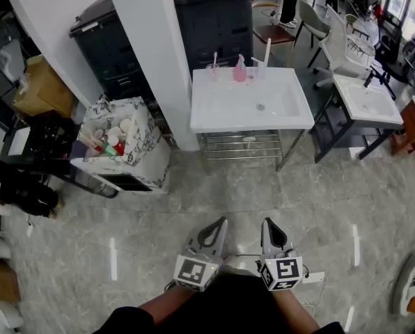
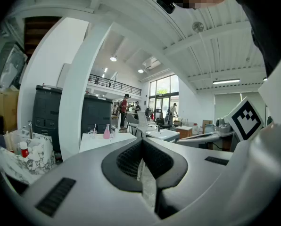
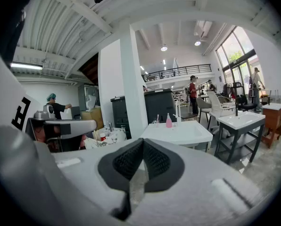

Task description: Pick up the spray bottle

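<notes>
Grippers sit side by side low in the head view, close to the person's body, pointing forward and slightly down. The left gripper point(image 1: 220, 223) has its jaws pressed together on nothing. The right gripper point(image 1: 266, 223) is likewise closed and empty. Under them lies grey marbled floor point(image 1: 193, 207). Well ahead stands a white sink point(image 1: 221, 113) on a metal frame. The pink spray bottle point(image 1: 240, 70) stands upright at its back rim, far from both grippers. A white column point(image 1: 152, 61) rises left of the sink, with black cabinets point(image 1: 214, 19) behind and a second sink point(image 1: 364, 103) to the right.
</notes>
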`<action>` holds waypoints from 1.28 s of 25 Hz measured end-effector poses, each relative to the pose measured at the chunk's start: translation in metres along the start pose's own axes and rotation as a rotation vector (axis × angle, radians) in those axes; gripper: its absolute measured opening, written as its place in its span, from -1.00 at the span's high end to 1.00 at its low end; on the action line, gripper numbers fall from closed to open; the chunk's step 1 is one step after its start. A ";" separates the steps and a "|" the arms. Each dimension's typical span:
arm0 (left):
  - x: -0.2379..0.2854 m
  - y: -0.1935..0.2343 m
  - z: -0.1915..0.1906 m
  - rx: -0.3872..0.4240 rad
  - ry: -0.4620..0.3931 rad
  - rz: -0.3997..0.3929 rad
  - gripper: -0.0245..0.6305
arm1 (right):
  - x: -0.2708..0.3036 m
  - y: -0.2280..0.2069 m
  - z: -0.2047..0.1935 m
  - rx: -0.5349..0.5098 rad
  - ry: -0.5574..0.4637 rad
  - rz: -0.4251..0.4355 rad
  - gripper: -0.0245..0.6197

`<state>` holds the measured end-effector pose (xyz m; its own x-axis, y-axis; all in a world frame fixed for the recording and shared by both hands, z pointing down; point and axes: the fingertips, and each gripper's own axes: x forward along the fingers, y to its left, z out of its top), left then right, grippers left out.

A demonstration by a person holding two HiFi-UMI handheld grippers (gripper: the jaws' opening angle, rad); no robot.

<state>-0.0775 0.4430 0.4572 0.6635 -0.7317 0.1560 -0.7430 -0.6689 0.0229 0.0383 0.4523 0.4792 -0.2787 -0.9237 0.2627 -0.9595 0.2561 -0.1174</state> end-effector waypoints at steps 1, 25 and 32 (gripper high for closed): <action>0.000 0.000 0.001 -0.012 -0.004 -0.001 0.88 | 0.000 0.000 0.001 0.007 -0.004 0.002 0.94; 0.070 0.027 0.004 -0.068 0.019 0.060 0.88 | 0.044 -0.046 0.002 0.045 -0.029 0.016 0.93; 0.128 0.059 0.006 -0.040 0.008 0.017 0.88 | 0.098 -0.078 0.018 0.040 -0.004 -0.042 0.93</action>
<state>-0.0360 0.3093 0.4722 0.6498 -0.7421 0.1643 -0.7575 -0.6502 0.0591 0.0863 0.3365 0.4970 -0.2375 -0.9346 0.2646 -0.9680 0.2051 -0.1445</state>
